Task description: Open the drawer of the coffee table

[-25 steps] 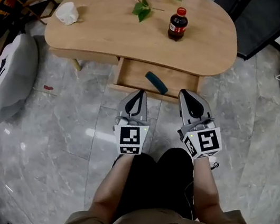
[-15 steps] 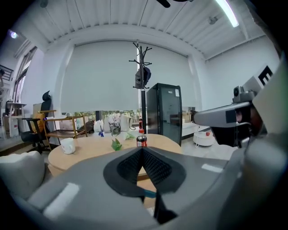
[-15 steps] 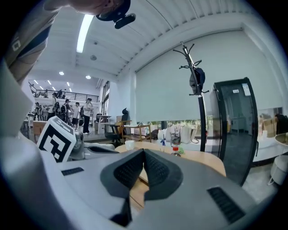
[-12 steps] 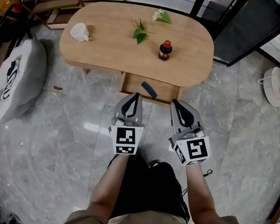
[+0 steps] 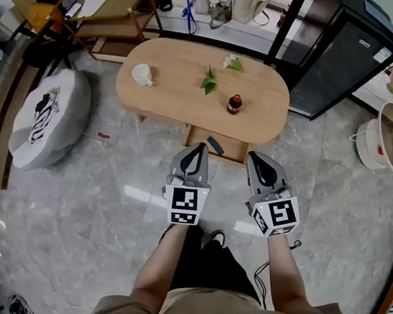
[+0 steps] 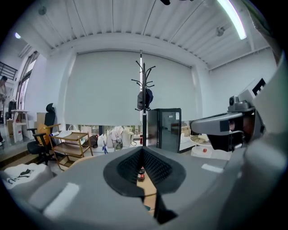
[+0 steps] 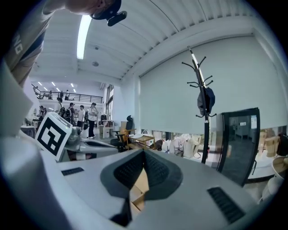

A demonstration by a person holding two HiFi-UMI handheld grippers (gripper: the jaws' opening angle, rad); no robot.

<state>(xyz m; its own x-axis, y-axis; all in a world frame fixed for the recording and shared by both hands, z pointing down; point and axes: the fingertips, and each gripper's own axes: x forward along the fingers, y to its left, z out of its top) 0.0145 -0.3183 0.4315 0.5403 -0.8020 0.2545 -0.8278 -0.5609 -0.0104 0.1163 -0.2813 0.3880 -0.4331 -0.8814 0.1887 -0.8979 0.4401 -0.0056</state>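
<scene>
- Marble floor carries the coffee table. Its drawer stands pulled out on the near side, toward the person, with a dark object lying inside.
- Left gripper and right gripper hang in front of the drawer, touching nothing. Both pairs of jaws are together and empty.
- Over the last second both grippers have lifted away from the drawer. The head view has risen too, so the table looks smaller and more of the room shows.
- The opening looks done, and this reads as the withdrawal.
- On top stand a bottle, a cup and leaves. A pouf sits well to the left.
</scene>
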